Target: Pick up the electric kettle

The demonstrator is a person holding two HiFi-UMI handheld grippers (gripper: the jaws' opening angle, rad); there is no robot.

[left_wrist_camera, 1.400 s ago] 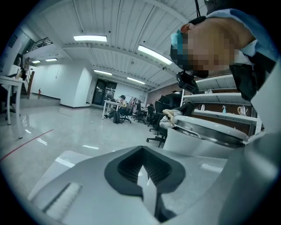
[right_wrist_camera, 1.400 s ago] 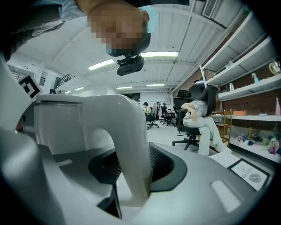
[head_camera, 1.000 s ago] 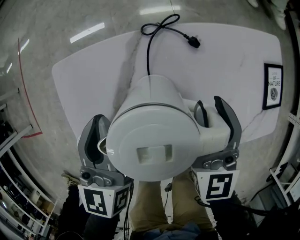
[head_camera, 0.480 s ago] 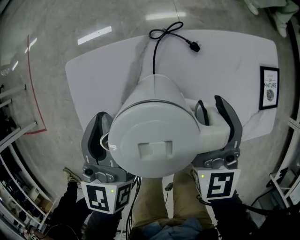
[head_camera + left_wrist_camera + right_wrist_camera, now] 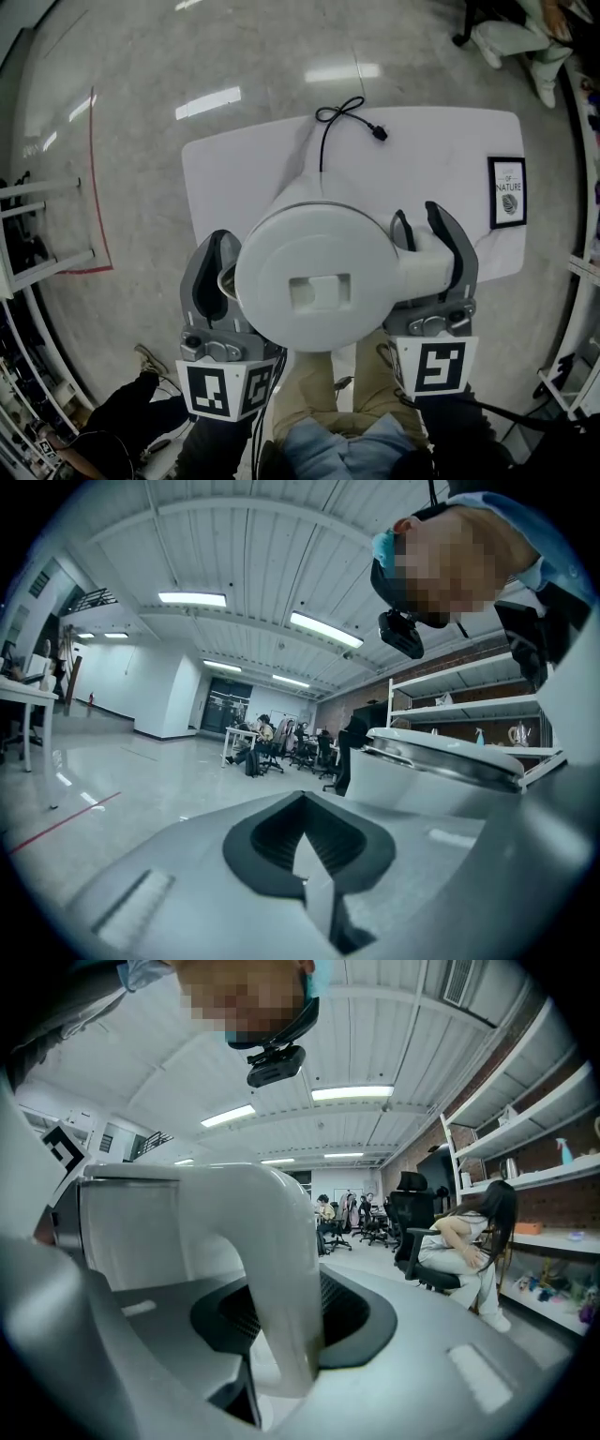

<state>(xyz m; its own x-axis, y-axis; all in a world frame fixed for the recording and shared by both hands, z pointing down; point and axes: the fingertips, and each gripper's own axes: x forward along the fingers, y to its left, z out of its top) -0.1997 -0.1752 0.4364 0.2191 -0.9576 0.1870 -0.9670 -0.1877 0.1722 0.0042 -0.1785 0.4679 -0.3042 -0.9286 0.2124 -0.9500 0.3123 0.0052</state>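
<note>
The white electric kettle [image 5: 319, 272] hangs high above the white table [image 5: 431, 159], its round lid facing the head view. My right gripper [image 5: 429, 248] is shut on the kettle's handle [image 5: 272, 1269], which stands as a thick white arch between the dark pads. My left gripper [image 5: 220, 281] is at the spout side, its jaws pinching the kettle's edge there; the kettle's body [image 5: 441, 771] fills the right of the left gripper view. The kettle's underside and base are hidden.
A black power cord [image 5: 342, 117] lies coiled at the table's far edge. A framed sign [image 5: 507, 192] lies at the table's right end. A red line [image 5: 94, 187] marks the floor to the left. A person [image 5: 469, 1241] sits on an office chair by the shelves.
The kettle and both grippers have risen: the table looks smaller and farther below. Both grips on the kettle are unchanged.
</note>
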